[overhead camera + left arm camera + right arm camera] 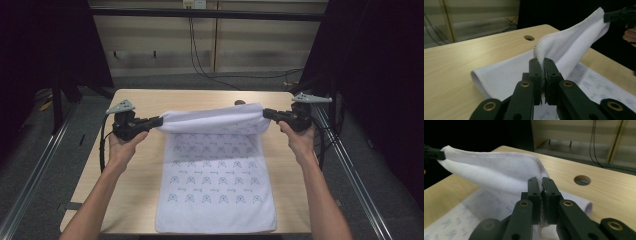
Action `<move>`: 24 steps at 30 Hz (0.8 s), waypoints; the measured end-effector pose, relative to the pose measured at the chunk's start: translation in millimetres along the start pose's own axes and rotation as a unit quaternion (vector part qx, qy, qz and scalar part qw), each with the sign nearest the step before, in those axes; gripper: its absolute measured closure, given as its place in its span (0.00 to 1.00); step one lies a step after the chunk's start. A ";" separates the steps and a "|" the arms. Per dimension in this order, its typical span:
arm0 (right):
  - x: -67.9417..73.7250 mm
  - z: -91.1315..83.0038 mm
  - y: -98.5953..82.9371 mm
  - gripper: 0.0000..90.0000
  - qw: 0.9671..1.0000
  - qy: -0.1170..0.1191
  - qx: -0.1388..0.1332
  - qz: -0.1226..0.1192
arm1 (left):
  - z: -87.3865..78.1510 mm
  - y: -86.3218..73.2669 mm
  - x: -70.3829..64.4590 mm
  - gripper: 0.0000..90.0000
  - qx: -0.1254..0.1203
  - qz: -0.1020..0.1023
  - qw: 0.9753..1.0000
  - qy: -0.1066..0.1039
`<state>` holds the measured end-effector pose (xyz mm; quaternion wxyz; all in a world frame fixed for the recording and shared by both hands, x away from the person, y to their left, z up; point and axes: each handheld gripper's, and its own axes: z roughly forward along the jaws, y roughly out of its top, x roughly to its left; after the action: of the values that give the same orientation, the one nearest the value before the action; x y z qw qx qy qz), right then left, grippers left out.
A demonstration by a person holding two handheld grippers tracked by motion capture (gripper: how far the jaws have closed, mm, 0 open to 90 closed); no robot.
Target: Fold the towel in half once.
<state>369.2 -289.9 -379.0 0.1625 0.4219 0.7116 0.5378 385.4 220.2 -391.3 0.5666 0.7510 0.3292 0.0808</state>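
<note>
A white towel (215, 185) with a small blue-green printed pattern lies lengthwise on the wooden table (125, 185). Its far end is lifted and folded back toward me, showing the plain white underside (215, 120). My left gripper (160, 121) is shut on the far left corner of the towel (564, 50), with the hem pinched between the jaws. My right gripper (265, 113) is shut on the far right corner of the towel (499, 172). Both hold the raised edge taut above the table, roughly level. The near end rests flat by the table's front edge.
A round hole (240, 102) sits in the tabletop behind the raised fold, also seen as the hole (582, 180). Bare table lies left and right of the towel. Black cables (200, 60) hang down the back wall. Metal rails (40, 160) run along both sides.
</note>
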 end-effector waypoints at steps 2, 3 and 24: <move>6.8 -10.5 -4.6 0.95 1.000 0.012 -0.003 -0.004 | -10.3 -0.1 -7.8 0.96 -0.002 0.009 1.000 -0.012; 10.3 -15.0 -5.8 0.95 1.000 0.015 -0.002 -0.007 | -14.8 1.2 -12.9 0.96 -0.005 0.014 1.000 -0.015; 53.8 -68.2 -58.6 0.95 0.996 0.049 0.064 -0.040 | -40.4 -52.3 -56.4 0.96 0.019 0.020 0.998 -0.048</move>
<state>265.8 -294.8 -394.8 0.1215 0.3752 0.7680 0.5046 300.9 226.8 -410.4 0.5655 0.7714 0.2876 0.0494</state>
